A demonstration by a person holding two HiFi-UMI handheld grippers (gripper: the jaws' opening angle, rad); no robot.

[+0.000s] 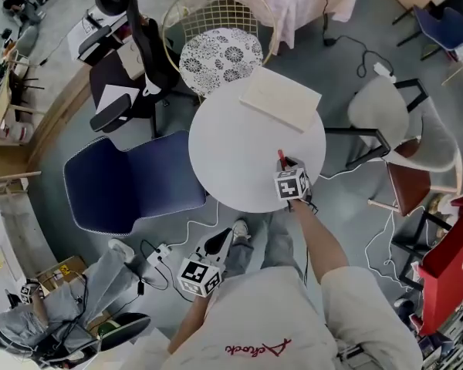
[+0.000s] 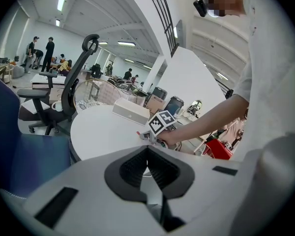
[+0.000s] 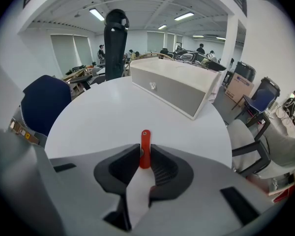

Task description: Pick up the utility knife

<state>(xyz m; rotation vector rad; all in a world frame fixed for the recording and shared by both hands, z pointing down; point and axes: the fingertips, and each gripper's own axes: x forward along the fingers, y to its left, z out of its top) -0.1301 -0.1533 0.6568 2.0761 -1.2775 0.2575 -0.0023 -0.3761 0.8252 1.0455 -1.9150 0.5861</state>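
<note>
The utility knife (image 3: 145, 149) is a slim red bar lying on the round white table (image 3: 98, 112), near its front edge. My right gripper (image 3: 144, 162) points steeply down at it, and both pads press the knife's sides, with its red tip sticking out beyond them. In the head view the same knife (image 1: 281, 157) shows just ahead of the right gripper (image 1: 284, 166). My left gripper (image 1: 220, 243) hangs off the table, below its near edge, with its jaws together and nothing in them. From the left gripper view the right gripper (image 2: 146, 134) is seen resting on the table.
A flat white box (image 1: 282, 99) lies on the table's far side. A blue chair (image 1: 127, 183) stands to the left. A round wire basket (image 1: 216, 33) and a black office chair (image 1: 131, 60) stand beyond. Another chair (image 1: 401, 129) is at the right. Cables cross the floor.
</note>
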